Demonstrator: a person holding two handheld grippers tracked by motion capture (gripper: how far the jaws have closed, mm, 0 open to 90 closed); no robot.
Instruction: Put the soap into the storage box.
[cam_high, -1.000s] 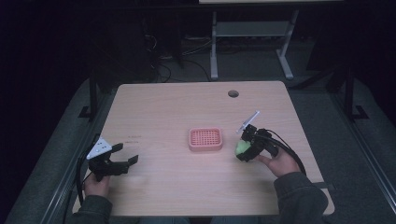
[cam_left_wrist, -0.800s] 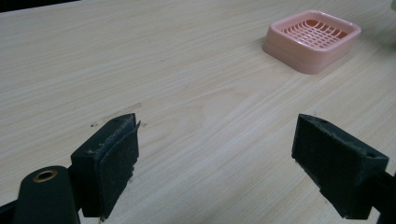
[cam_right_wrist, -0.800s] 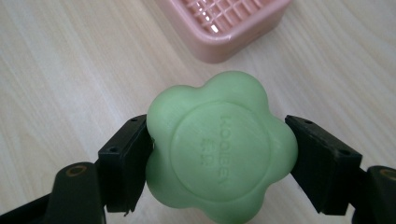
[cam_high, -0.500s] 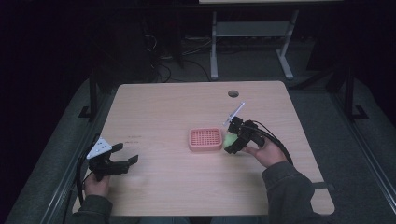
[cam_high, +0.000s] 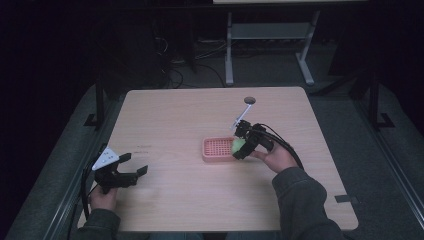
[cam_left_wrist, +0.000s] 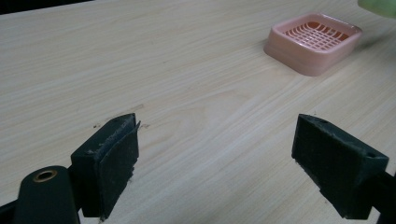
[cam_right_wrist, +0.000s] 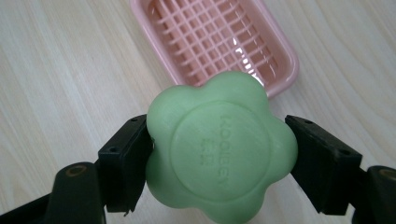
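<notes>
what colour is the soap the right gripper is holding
Pale green: the flower-shaped soap shows best in the right gripper view, above the pink soap dish.

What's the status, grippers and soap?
Right gripper shut on green soap, at pink dish edge. Left gripper open, idle. Dish empty, path clear.
</notes>
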